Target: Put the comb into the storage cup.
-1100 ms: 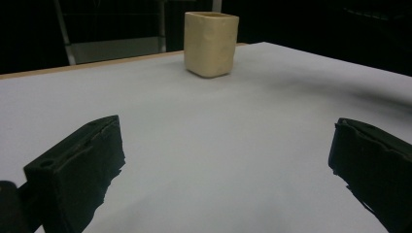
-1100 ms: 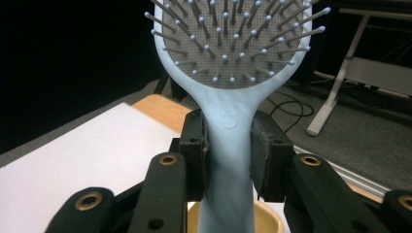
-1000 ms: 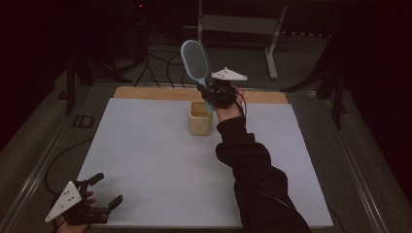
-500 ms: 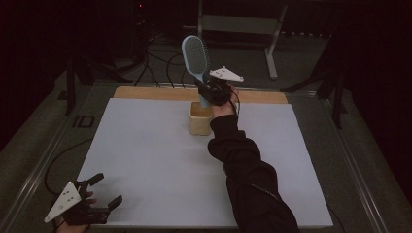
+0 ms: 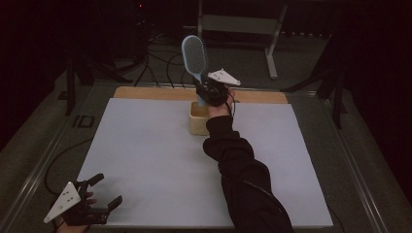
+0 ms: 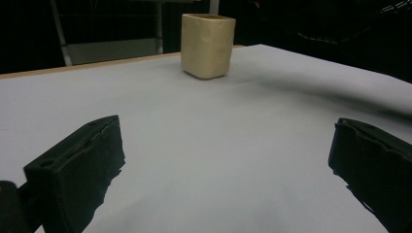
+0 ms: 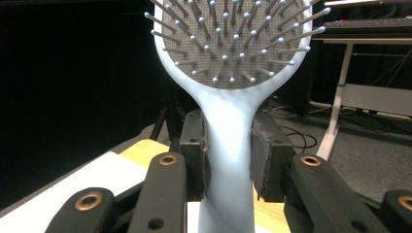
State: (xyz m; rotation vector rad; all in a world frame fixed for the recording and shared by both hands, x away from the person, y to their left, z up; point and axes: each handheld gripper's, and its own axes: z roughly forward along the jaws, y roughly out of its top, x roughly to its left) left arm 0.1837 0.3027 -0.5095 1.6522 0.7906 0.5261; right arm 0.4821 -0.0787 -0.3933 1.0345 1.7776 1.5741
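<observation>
A pale blue hairbrush [image 5: 195, 58] stands upright above a cream square cup [image 5: 199, 119] at the back middle of the white table. My right gripper [image 5: 206, 94] is shut on the brush's handle [image 7: 227, 145], bristle head [image 7: 233, 39] up; the handle's lower end reaches the cup's mouth. In the left gripper view the cup [image 6: 207, 44] stands far ahead. My left gripper [image 5: 90, 204] rests at the table's front left corner, jaws wide open with nothing between them [image 6: 228, 170].
The white sheet [image 5: 145, 165] covers the table, with a wooden strip [image 5: 145, 92] along the back edge. Cables and metal stand legs [image 5: 272, 53] lie on the dark floor beyond. A dark sleeve [image 5: 243, 174] crosses the table's middle right.
The right gripper with the brush has shifted slightly left and lower toward the cup. The left gripper has stayed put.
</observation>
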